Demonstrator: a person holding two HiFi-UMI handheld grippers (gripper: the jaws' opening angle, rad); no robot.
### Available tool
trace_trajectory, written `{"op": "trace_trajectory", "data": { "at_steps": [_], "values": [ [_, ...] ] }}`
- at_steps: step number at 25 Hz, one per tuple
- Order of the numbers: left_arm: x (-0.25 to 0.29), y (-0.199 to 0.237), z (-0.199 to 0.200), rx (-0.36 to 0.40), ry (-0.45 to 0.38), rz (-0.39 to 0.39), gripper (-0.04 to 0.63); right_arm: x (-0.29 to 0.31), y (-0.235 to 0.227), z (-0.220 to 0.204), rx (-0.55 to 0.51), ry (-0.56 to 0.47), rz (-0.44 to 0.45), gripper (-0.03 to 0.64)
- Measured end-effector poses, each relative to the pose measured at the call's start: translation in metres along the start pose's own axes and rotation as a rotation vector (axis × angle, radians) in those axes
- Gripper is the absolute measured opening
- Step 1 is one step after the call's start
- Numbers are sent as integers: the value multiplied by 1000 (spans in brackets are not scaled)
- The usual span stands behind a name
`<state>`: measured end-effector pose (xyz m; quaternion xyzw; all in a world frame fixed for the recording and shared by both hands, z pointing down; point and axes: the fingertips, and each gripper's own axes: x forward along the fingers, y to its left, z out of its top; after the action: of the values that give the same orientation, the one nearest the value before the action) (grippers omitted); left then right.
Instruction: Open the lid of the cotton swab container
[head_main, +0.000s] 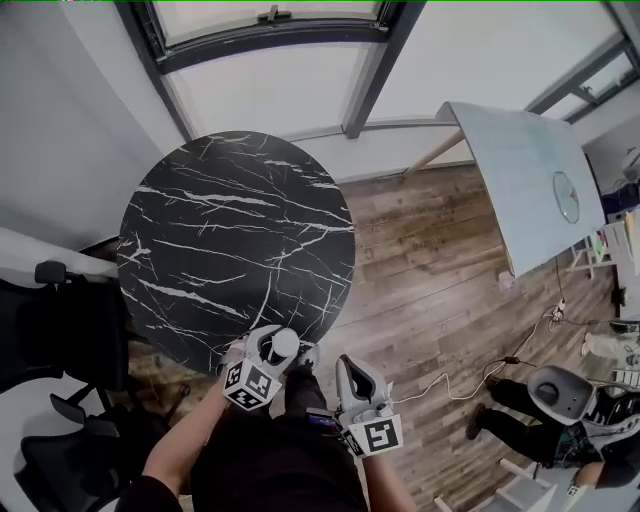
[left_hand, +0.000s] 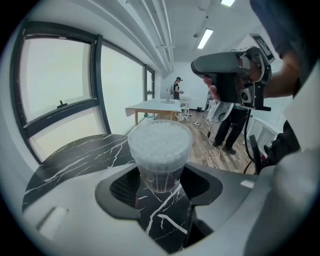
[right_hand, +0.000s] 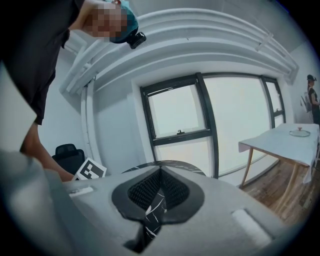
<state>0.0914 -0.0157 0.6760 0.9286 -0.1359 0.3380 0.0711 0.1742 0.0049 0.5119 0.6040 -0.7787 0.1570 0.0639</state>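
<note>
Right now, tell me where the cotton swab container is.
The cotton swab container is clamped in the left gripper, low in the head view, by the near edge of the round black table.

Your clear round plastic cotton swab container (left_hand: 160, 150), packed full of white swab tips, standing upright, gripped low on its body between your left gripper's (left_hand: 161, 180) jaws, above the near edge of the black marble round table (head_main: 230, 230)

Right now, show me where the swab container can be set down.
The round marble table is bare all over. Only its near edge is crowded: the left hand-held gripper, holding the cotton swab container, and the right hand-held gripper hang by it.
</note>
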Motion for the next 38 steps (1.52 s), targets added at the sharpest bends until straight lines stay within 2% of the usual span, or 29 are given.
{"op": "trace_trajectory", "data": {
  "at_steps": [4,7,11,17,21,23,28,30,35,38],
  "values": [
    [-31,-16,20,-27,-11,-82,259,-2,18,13,-40,-7,53,-5],
    [-50,-26,30,37,21,-125,259,-4,33,15,-95,36,131,-5],
    [-71,-33,33,160,79,-155,259,-11,62,16,-208,165,275,-5],
    [-101,-40,29,219,134,-277,261,-27,96,-8,-435,393,493,-3],
    [-114,-50,19,300,191,-367,261,-32,114,-17,-485,524,591,-1],
    [-117,-56,17,321,201,-403,261,-35,124,-20,-501,579,639,23],
    [-119,-65,9,390,241,-428,261,-38,138,-32,-588,683,690,95],
    [-120,-70,9,394,244,-450,261,-39,141,-36,-615,717,707,118],
    [-121,-80,5,427,264,-497,261,-39,151,-43,-641,778,732,236],
    [-120,-84,4,457,270,-511,262,-36,157,-44,-667,793,741,242]
  ]
}}
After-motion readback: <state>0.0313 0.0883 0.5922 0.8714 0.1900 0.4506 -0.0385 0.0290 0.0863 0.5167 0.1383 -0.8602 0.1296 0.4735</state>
